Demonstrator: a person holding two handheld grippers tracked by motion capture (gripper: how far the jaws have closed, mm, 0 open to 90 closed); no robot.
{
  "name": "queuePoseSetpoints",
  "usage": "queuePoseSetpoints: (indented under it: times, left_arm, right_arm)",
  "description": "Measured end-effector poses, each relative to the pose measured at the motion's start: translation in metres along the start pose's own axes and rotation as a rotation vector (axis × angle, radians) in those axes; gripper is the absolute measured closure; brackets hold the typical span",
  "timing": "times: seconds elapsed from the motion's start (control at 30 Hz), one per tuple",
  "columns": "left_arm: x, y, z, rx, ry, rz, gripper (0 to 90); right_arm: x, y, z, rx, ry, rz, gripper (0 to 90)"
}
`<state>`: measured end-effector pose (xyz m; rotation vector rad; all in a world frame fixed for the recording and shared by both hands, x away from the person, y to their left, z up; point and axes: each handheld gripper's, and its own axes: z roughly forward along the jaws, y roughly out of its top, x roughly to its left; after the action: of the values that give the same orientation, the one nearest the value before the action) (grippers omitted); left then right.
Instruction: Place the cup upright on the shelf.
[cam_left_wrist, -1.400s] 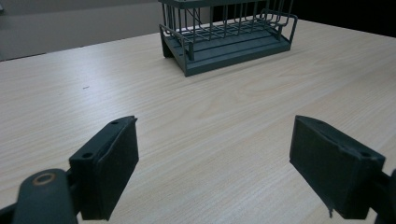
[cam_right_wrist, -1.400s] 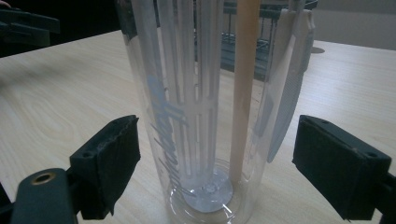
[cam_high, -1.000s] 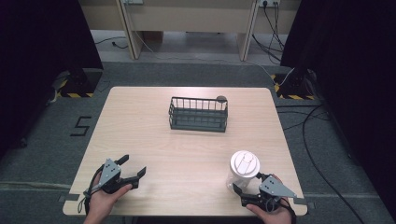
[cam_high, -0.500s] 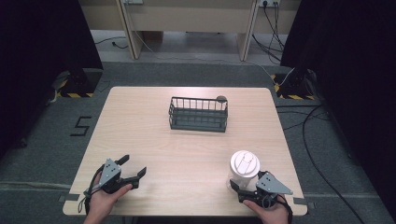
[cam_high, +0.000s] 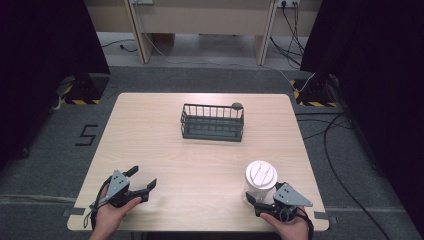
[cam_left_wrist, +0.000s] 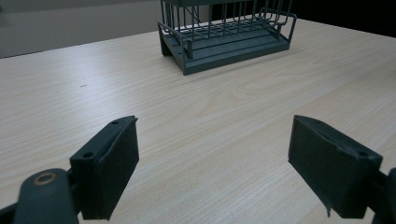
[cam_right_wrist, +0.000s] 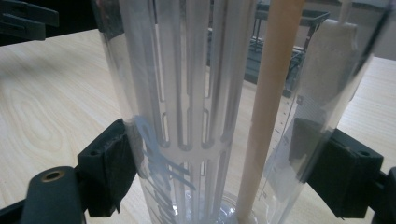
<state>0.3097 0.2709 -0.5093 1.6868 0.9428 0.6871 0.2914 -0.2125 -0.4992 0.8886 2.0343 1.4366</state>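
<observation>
Down at the near right corner of the surface, the right tongs are closing in on the clear bottle, which stands upright under a white lid. From the right gripper view the two black pads sit on either side of the bottle, the left one pressed to the wall and the right one seen through the plastic at the wall; whether the grip is fully tight cannot be told, but the tongs are clamped around the bottle low on its body. Inside the clear wall a white slotted insert runs upward, and a pale tan stick stands just beside it.

Over at the near left corner, the left tongs are held wide apart above bare wood, gripping nothing, with the person's left hand wrapped around the handle. The left gripper view confirms it: both pads well apart with plain surface between them.

Farther back, near the middle of the surface, a dark wire basket sits well apart from both tongs, with a small round dark object at its far right corner
</observation>
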Motion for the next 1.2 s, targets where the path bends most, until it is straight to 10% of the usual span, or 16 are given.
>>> queuePoseSetpoints:
  times: [1.2]
  left_arm:
    - [0.001, -0.001, 0.000, -0.001, 0.000, -0.009, 15.7]
  right_arm:
    - [-0.009, 0.035, 0.029, -0.024, 0.008, -0.027, 18.5]
